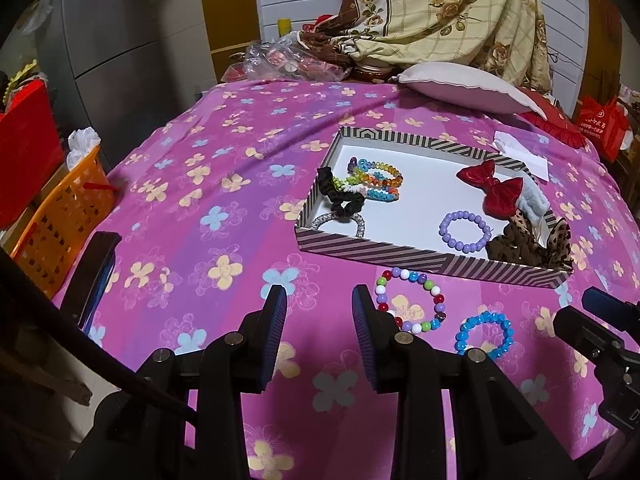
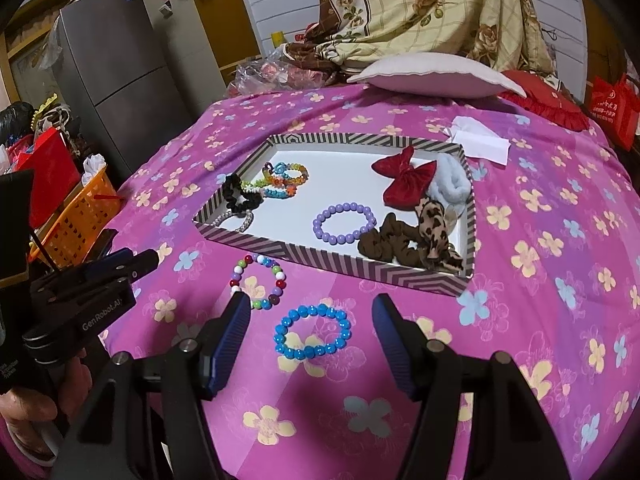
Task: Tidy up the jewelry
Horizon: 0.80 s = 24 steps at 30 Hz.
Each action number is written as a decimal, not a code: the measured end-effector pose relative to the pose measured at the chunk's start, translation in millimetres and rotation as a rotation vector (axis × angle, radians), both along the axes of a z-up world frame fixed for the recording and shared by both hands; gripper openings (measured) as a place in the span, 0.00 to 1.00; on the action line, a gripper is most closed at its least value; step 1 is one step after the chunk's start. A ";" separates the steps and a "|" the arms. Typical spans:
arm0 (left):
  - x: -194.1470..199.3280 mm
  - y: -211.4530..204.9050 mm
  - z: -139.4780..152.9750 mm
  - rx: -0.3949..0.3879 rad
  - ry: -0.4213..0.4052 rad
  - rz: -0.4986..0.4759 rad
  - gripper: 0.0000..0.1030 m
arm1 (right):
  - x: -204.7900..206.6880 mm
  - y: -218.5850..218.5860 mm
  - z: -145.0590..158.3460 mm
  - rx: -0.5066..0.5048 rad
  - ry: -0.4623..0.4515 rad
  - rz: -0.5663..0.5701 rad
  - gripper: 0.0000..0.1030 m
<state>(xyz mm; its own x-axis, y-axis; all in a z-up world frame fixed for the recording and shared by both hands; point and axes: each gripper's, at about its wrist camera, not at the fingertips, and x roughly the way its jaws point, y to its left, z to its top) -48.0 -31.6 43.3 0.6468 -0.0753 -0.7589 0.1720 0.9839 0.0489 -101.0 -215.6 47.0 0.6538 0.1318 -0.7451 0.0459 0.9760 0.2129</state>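
Observation:
A striped tray (image 2: 340, 258) (image 1: 424, 258) lies on the pink flowered cloth. Inside it are a purple bead bracelet (image 2: 344, 223) (image 1: 465, 231), a red bow (image 2: 404, 178) (image 1: 494, 184), colourful bracelets (image 2: 286, 178), black (image 2: 236, 196) and brown scrunchies (image 2: 394, 246). In front of the tray lie a multicoloured bead bracelet (image 2: 258, 282) (image 1: 410, 300) and a blue bead bracelet (image 2: 313, 333) (image 1: 485, 335). My right gripper (image 2: 310, 322) is open, its fingers either side of the blue bracelet, apart from it. My left gripper (image 1: 320, 312) is open and empty, just left of the multicoloured bracelet.
A pillow (image 2: 436, 74), folded blanket (image 2: 432, 12) and plastic bag (image 2: 260, 70) sit at the back. White paper (image 2: 480, 140) lies beyond the tray. An orange basket (image 1: 60, 220), red bags and a grey fridge (image 2: 116, 80) stand left of the bed.

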 end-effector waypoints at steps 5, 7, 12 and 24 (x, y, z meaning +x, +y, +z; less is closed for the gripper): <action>-0.2 0.7 -3.0 0.003 0.005 0.003 0.45 | 0.6 -2.2 -5.8 0.006 0.012 -0.002 0.65; 0.0 1.0 -4.7 0.004 0.008 0.005 0.45 | 0.8 -2.8 -7.9 0.006 0.015 -0.002 0.65; 1.9 0.9 -8.4 0.008 0.015 0.007 0.45 | 1.3 -3.9 -13.7 0.007 0.027 0.000 0.65; 13.8 17.6 -25.5 -0.038 0.087 0.041 0.45 | 2.1 -12.8 -45.8 -0.015 0.096 -0.011 0.64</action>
